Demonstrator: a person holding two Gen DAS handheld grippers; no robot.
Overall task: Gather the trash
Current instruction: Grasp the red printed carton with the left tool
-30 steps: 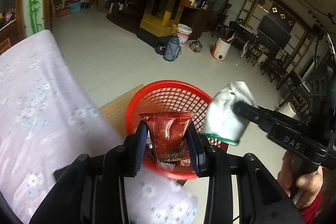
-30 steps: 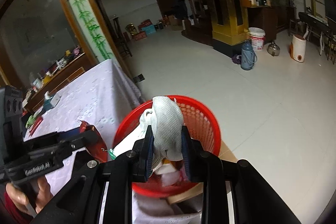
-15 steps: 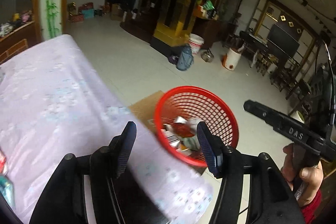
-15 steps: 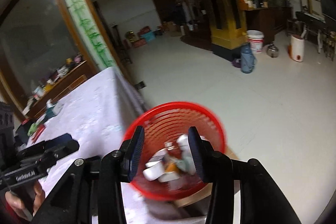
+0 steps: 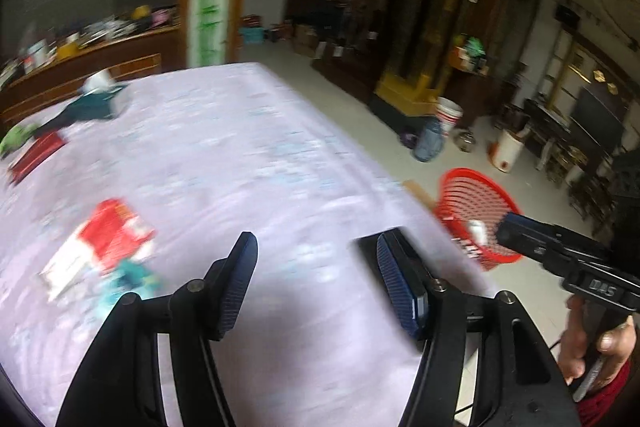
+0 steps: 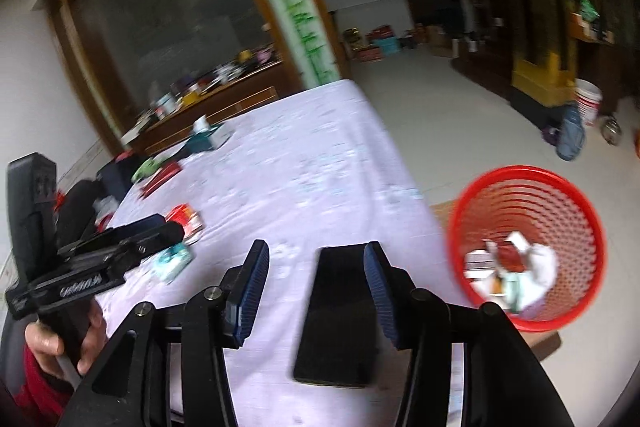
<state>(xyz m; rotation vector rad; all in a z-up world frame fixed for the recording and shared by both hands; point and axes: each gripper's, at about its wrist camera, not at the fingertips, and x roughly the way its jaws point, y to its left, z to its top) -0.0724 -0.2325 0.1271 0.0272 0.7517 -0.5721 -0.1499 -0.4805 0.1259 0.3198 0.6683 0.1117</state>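
My left gripper (image 5: 316,267) hangs open over the lilac tablecloth (image 5: 240,147), with nothing between its fingers. To its left on the cloth lie a red-and-white packet (image 5: 108,243) and a teal wrapper (image 5: 132,279), both blurred. My right gripper (image 6: 316,279) is opening above the table's near edge and holds nothing. A black phone (image 6: 340,315) lies flat on the cloth beneath it. The red mesh basket (image 6: 560,219) stands on the floor to the right of the table. In it lie a crumpled white tissue (image 6: 540,267) and a red wrapper (image 6: 510,255) among other scraps.
At the table's far end are a teal tissue box (image 6: 208,139), a flat red book (image 6: 160,175) and dark bags (image 6: 116,171). A wooden sideboard (image 6: 208,103) stands behind. Across the tiled floor stand a blue flask (image 6: 570,139) and a white bucket (image 6: 588,103).
Both grippers have opened, and the red wrapper and white tissue now lie in the basket. Both hands have swung left from above the basket to over the table.
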